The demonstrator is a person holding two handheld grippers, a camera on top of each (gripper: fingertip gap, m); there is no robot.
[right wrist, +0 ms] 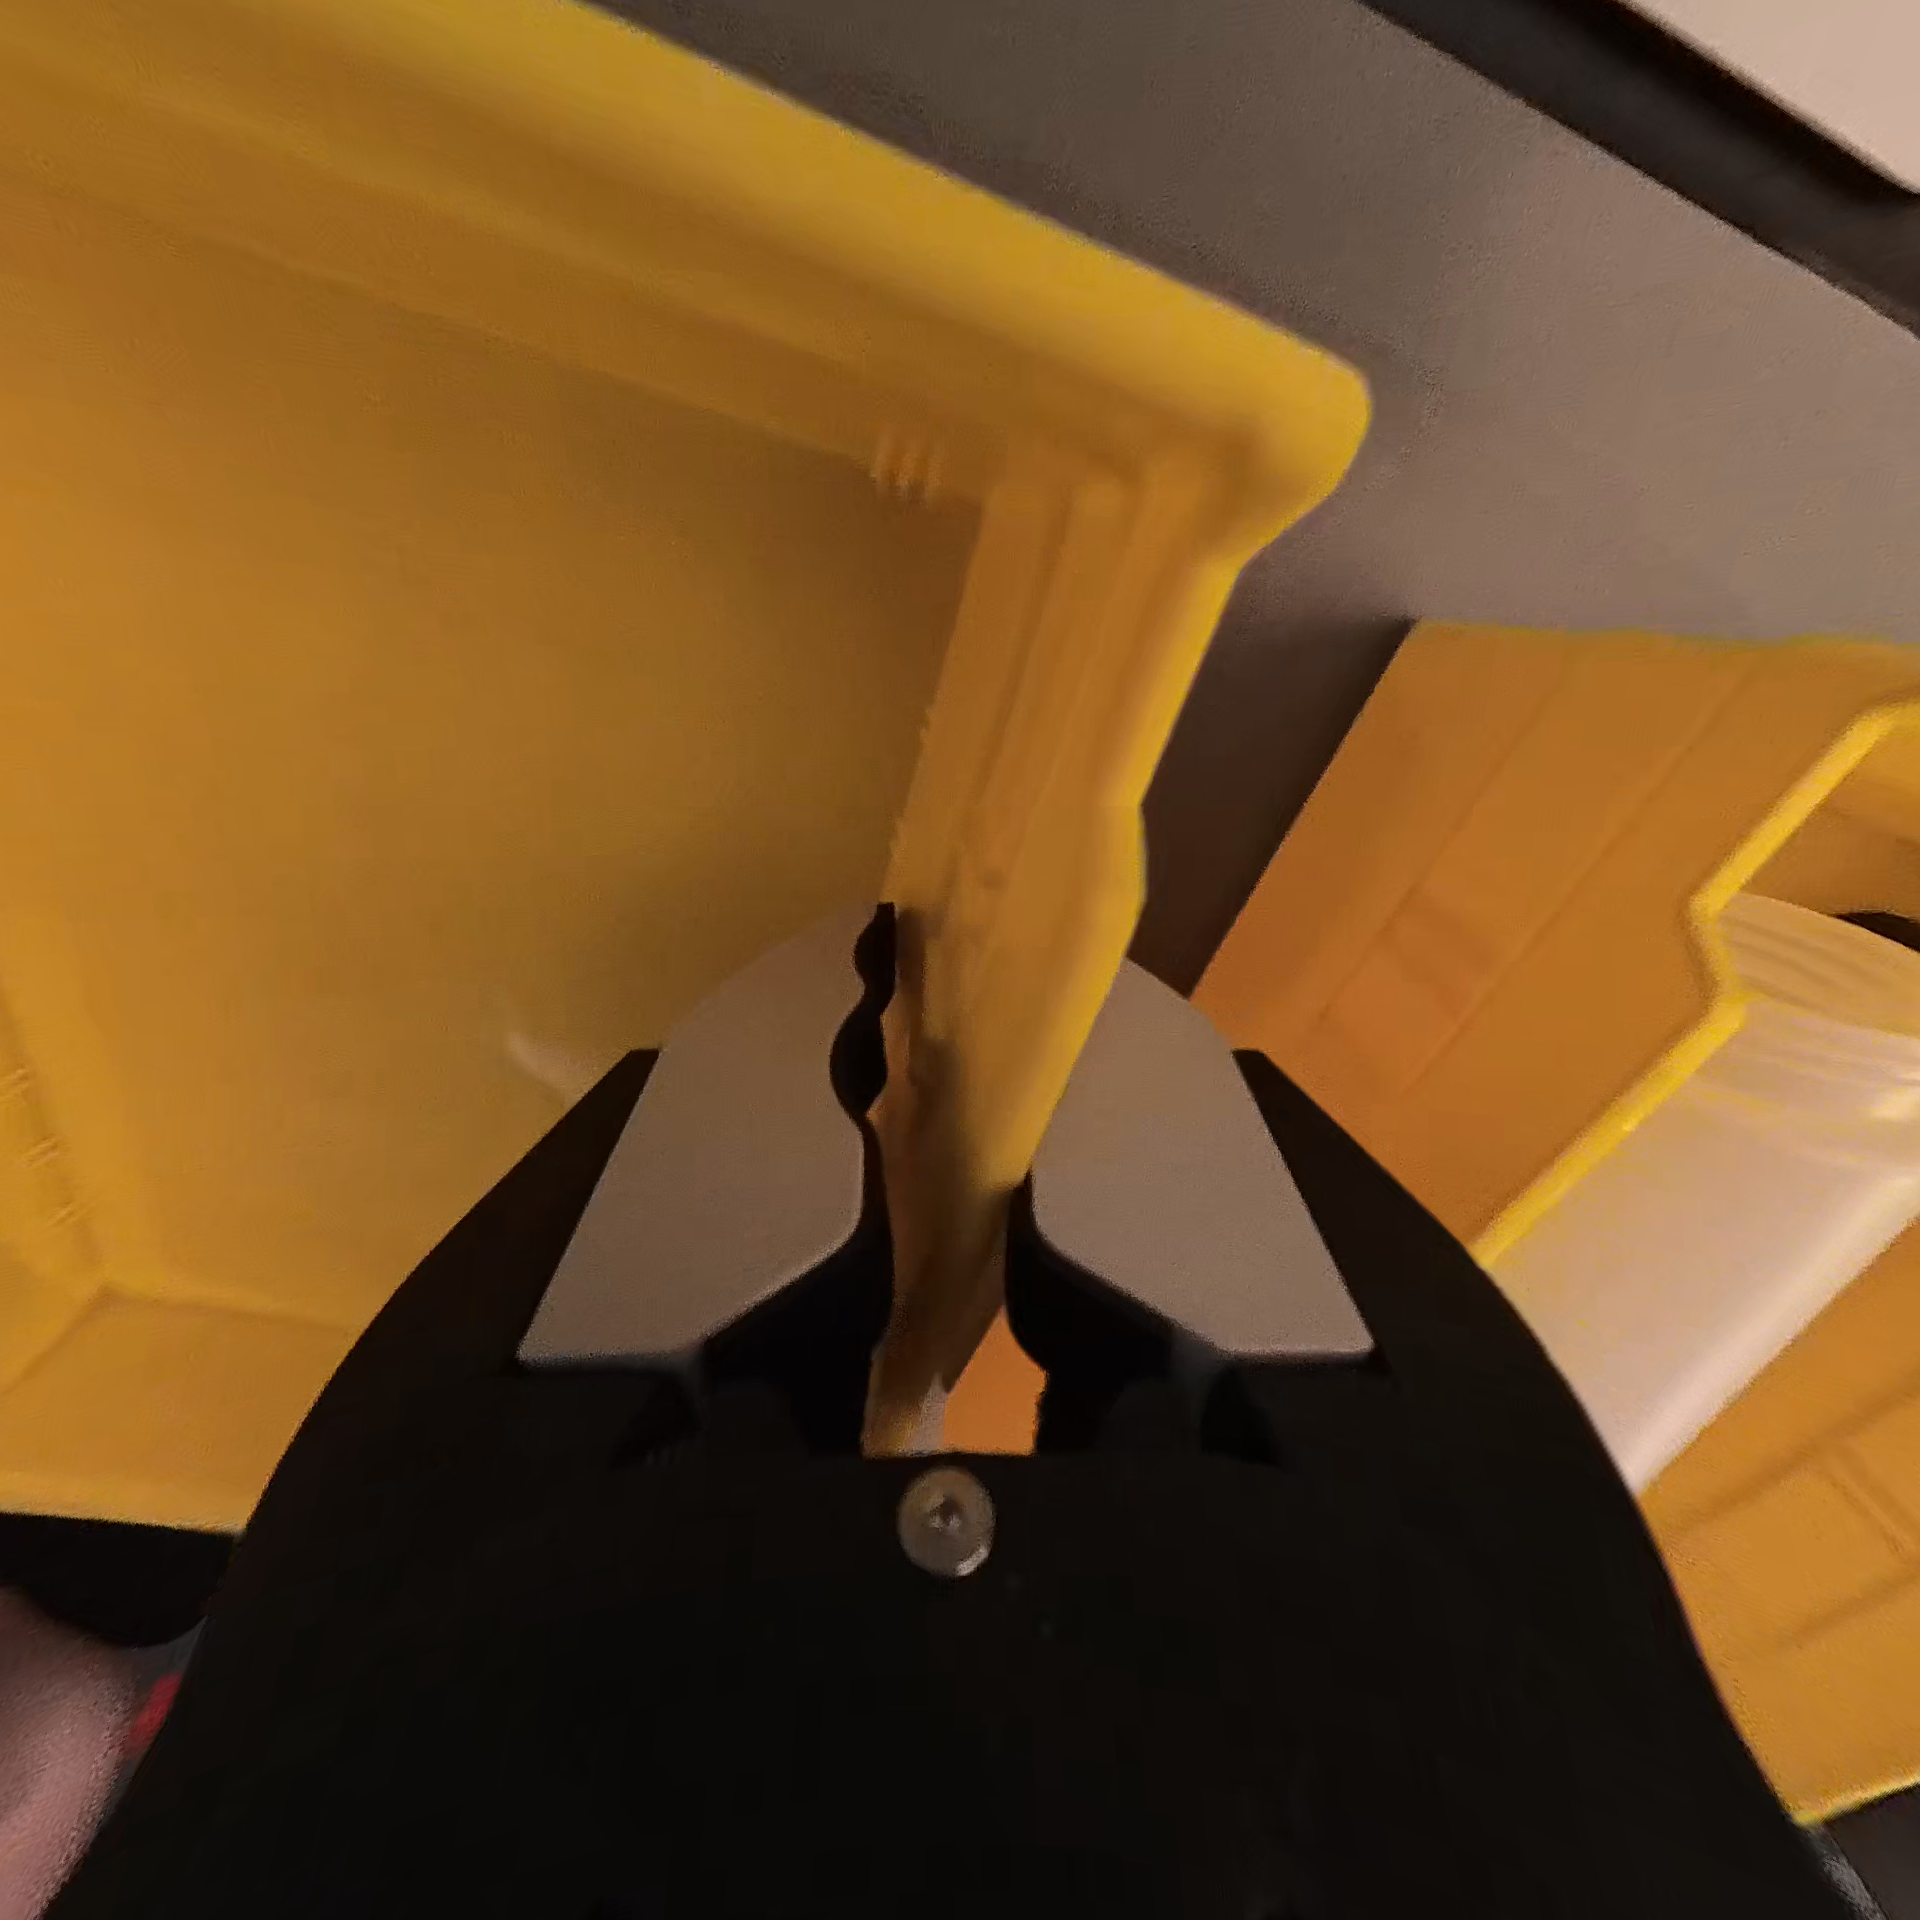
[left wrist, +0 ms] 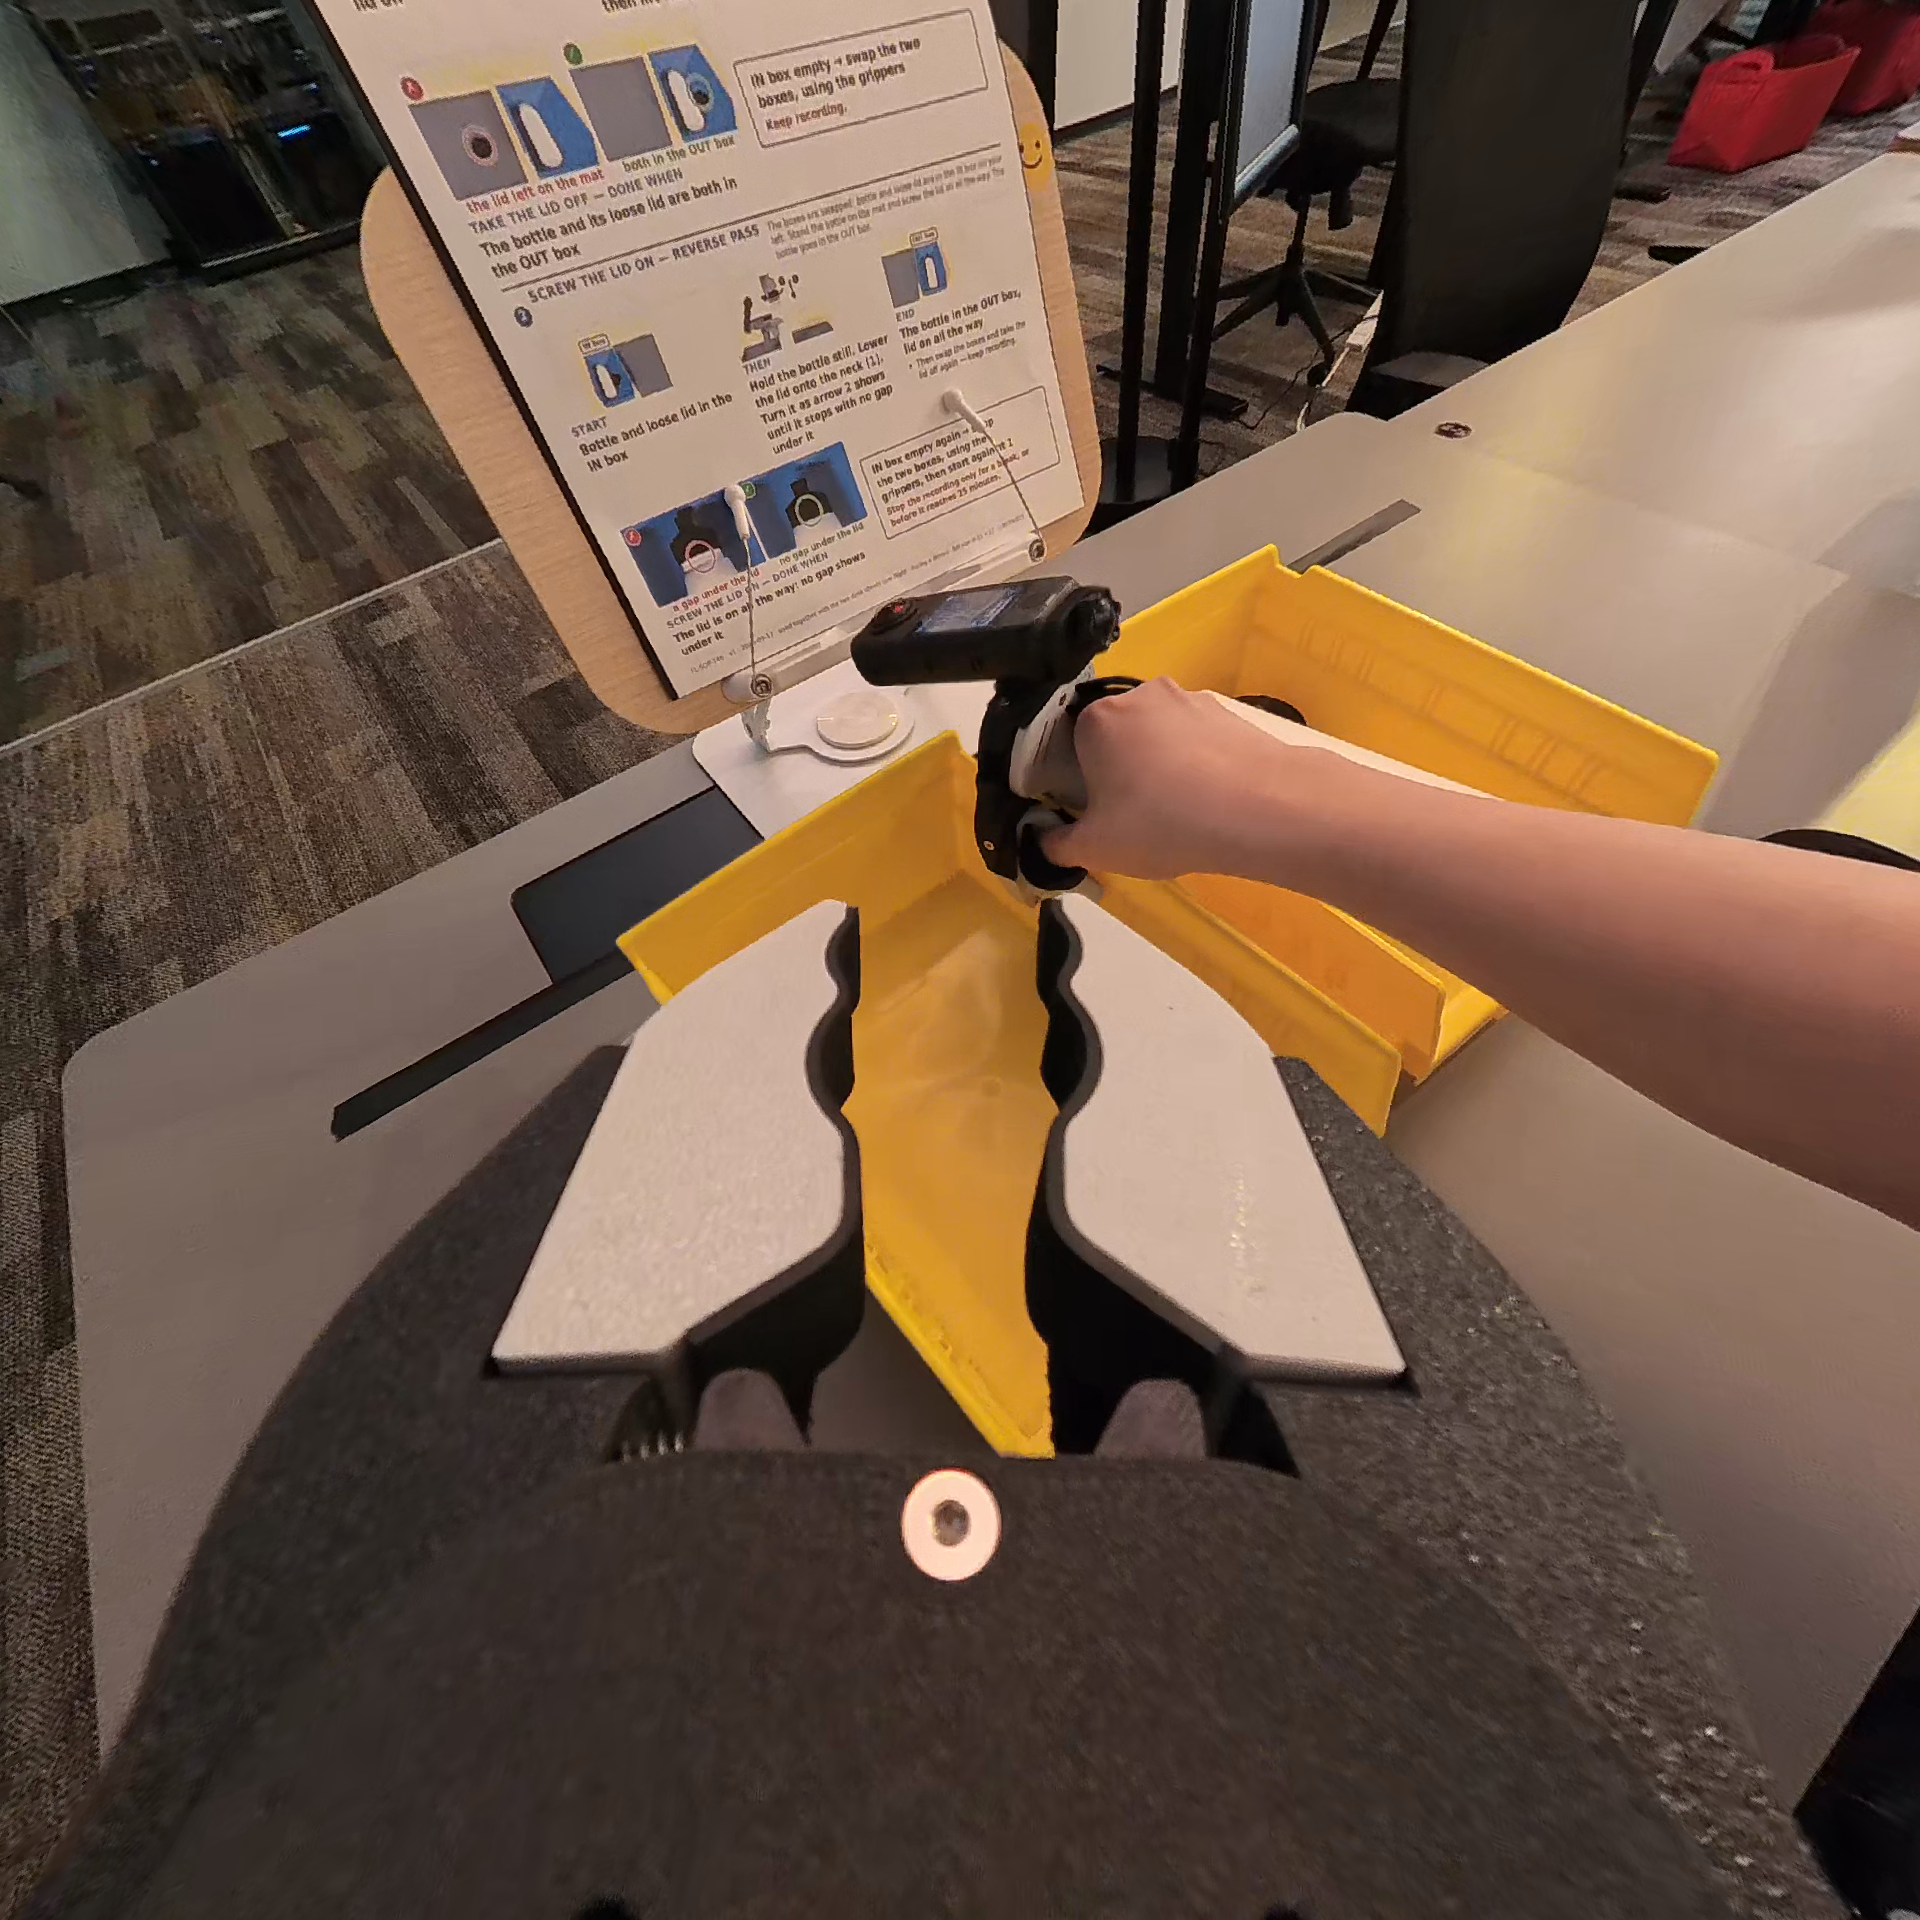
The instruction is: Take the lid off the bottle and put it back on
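Observation:
Two yellow boxes stand on the grey table. The near box [left wrist: 935,1039] looks empty. The far box [left wrist: 1455,707] holds a white bottle [left wrist: 1351,753], mostly hidden behind a hand; it also shows in the right wrist view [right wrist: 1683,1132]. I cannot make out the lid. My left gripper [left wrist: 945,914] is open over the near box, with the box's front wall between its jaws. My right gripper [right wrist: 987,935] is shut on a side wall of the near box [right wrist: 1039,779]. In the left wrist view the right gripper [left wrist: 1029,831] is held by a hand at that box's far right corner.
An instruction sheet on a wooden stand [left wrist: 727,312] rises behind the boxes. A dark mat [left wrist: 623,894] lies left of the near box. The table edge [left wrist: 208,1039] runs along the left, with carpet floor beyond. Chairs and red bags [left wrist: 1756,104] are far back.

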